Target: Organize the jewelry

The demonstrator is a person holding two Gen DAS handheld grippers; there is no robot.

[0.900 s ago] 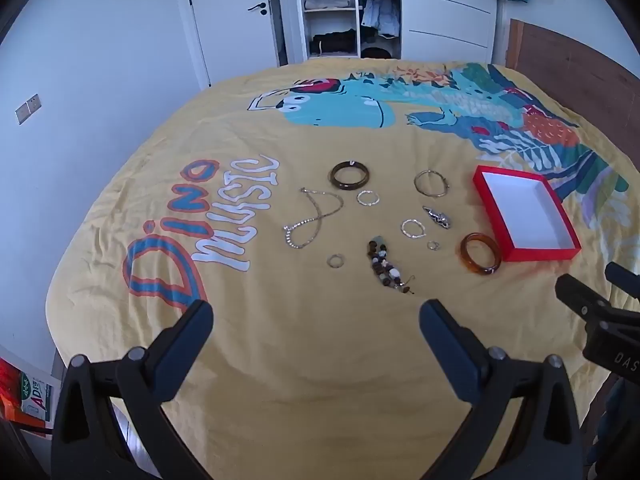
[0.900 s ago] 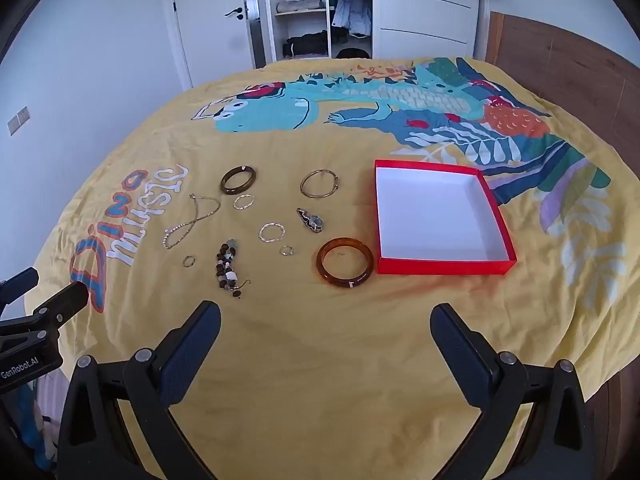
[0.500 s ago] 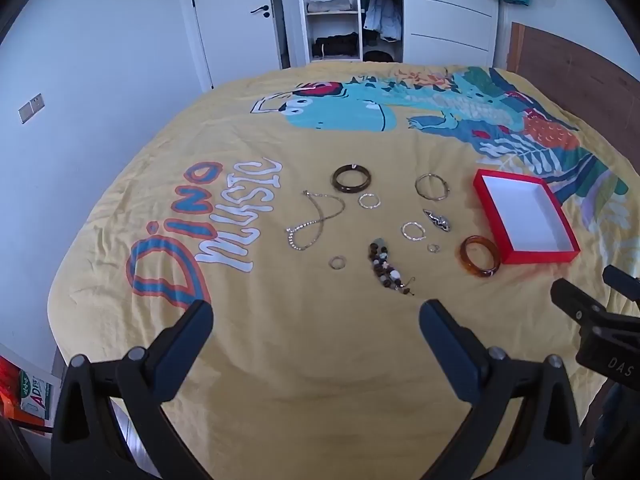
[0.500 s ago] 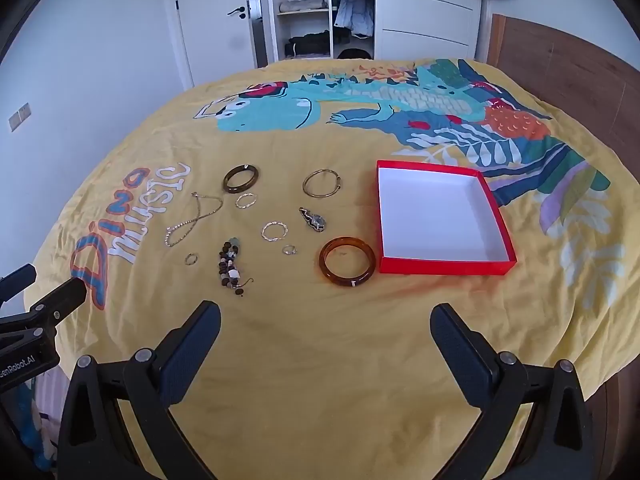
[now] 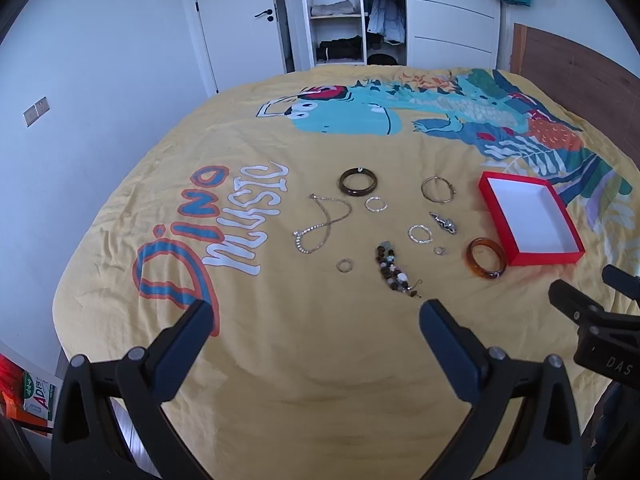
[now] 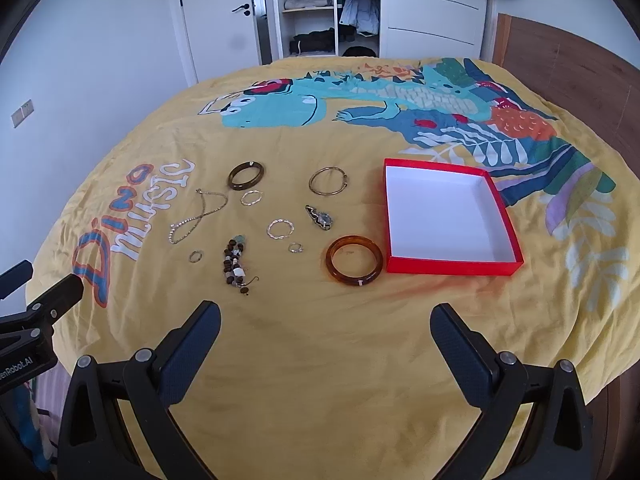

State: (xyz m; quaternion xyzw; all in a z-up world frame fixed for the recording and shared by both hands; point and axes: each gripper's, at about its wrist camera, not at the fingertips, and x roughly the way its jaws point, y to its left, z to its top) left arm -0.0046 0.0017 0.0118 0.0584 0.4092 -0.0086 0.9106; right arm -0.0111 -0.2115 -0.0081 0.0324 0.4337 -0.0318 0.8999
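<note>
Scattered loose on the yellow bedspread [image 6: 320,360]: amber bangle [image 6: 353,260] just beside the near left corner of the empty red box [image 6: 452,268], beaded bracelet [image 6: 236,264], chain necklace [image 6: 198,216], dark bangle [image 6: 245,175], gold hoop [image 6: 328,181], small rings between. Nothing boxed yet. Left gripper [image 5: 316,320] and right gripper [image 6: 326,320] both spread wide, empty, hovering short of the pieces. Likely trouble: pinching soft fabric along with a thin ring, snagging the chain on a fingertip, or nudging the light box askew while dropping the bangle in.
</note>
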